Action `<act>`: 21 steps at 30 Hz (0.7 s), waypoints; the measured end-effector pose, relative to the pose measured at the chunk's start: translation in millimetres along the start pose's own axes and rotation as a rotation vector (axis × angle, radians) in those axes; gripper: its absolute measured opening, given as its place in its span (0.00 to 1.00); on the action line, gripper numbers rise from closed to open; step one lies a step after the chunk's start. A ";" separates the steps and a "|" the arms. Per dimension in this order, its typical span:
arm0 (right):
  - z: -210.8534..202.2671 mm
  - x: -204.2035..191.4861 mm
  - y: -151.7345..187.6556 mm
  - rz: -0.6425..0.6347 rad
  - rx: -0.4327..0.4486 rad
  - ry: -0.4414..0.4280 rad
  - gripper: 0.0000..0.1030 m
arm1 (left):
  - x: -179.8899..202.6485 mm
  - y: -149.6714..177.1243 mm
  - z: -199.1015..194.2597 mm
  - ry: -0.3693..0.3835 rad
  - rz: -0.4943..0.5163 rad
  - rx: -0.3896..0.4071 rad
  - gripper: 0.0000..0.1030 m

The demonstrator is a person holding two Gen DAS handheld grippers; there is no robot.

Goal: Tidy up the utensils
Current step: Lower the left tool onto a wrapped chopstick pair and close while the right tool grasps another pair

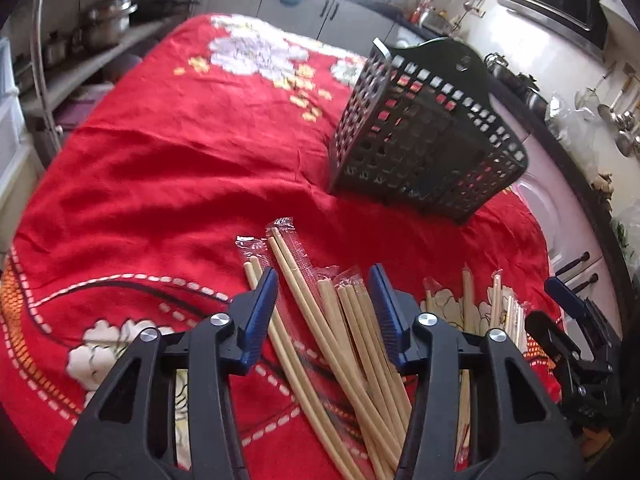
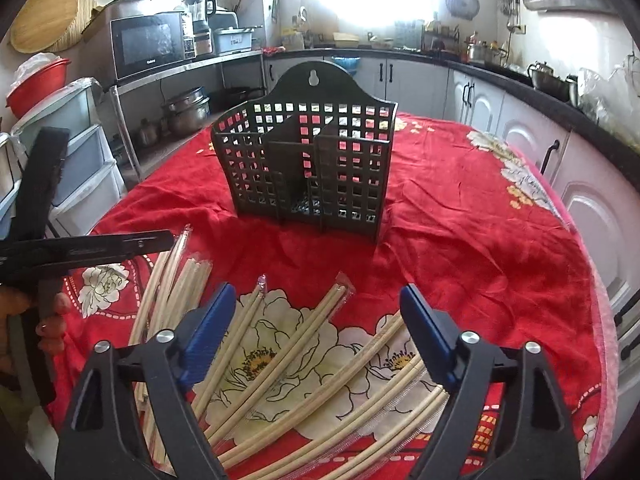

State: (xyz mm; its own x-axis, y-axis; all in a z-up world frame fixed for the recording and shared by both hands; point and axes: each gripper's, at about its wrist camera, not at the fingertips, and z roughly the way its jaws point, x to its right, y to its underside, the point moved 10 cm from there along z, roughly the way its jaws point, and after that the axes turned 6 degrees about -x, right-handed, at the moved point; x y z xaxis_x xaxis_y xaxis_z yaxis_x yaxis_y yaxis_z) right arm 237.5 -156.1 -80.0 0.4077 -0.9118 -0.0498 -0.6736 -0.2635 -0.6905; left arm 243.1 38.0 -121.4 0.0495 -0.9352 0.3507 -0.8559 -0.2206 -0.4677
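Observation:
Several pairs of wooden chopsticks in clear wrappers (image 1: 320,320) lie in a loose pile on the red flowered cloth (image 1: 180,168). My left gripper (image 1: 323,276) is open, its blue pads either side of the pile and just above it. A dark grid utensil caddy (image 1: 424,136) with compartments stands beyond, to the right. In the right wrist view more wrapped chopsticks (image 2: 304,352) fan out below my open, empty right gripper (image 2: 318,294), and the caddy (image 2: 308,168) stands straight ahead. The right gripper also shows at the left wrist view's right edge (image 1: 568,312).
The red cloth (image 2: 460,240) covers a table whose right edge drops off near white cabinets (image 2: 580,184). A steel shelf with pots, a microwave (image 2: 148,44) and plastic drawers stand to the left. The left hand-held tool (image 2: 40,248) reaches in at the left.

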 end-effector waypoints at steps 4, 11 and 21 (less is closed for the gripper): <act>5.6 2.4 -2.1 0.002 -0.014 -0.010 0.76 | -3.7 -2.9 14.6 -0.012 -0.013 -0.052 0.34; 31.1 8.4 1.1 0.030 -0.123 -0.036 0.76 | -15.0 -8.1 33.2 -0.085 -0.036 -0.109 0.35; 76.5 20.7 12.1 0.183 -0.299 -0.165 0.56 | -18.6 -21.4 46.7 -0.108 -0.052 -0.120 0.38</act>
State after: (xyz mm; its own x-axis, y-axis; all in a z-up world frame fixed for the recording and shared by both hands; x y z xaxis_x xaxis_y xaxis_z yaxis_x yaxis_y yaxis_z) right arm 285.0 -154.2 -144.6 0.3411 -0.8957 -0.2851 -0.8847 -0.2033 -0.4196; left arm 284.6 47.2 -155.8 0.1446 -0.9492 0.2795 -0.9057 -0.2407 -0.3490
